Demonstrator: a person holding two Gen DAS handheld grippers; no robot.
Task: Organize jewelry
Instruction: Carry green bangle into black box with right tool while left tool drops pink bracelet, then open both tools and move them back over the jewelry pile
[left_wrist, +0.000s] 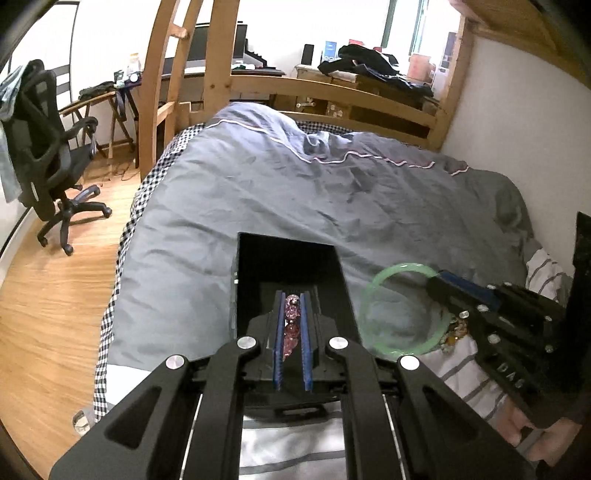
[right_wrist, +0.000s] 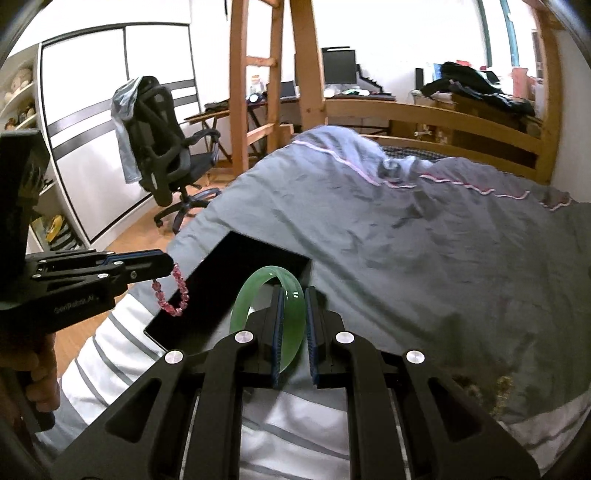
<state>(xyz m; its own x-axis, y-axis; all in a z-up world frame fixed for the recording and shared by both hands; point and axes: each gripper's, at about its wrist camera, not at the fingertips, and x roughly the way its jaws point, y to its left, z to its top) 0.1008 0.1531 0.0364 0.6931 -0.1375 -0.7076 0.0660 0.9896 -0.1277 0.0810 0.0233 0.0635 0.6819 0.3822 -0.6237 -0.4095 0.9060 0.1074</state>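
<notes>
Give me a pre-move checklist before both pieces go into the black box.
1. Left gripper shut on pink bead bracelet: ok.
2. Right gripper shut on green bangle: ok.
3. Black box open, facing up: ok.
4. Box interior free of other pieces: cannot tell, too dark.
5. Bracelet hanging free, not snagged: ok.
6. Gold jewelry left on the duvet: not ok.

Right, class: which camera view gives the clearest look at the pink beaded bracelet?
The right wrist view: the pink beaded bracelet dangles as an open loop from the left gripper, in front of the black box. The left wrist view shows only a few beads squeezed between its blue pads.
</notes>
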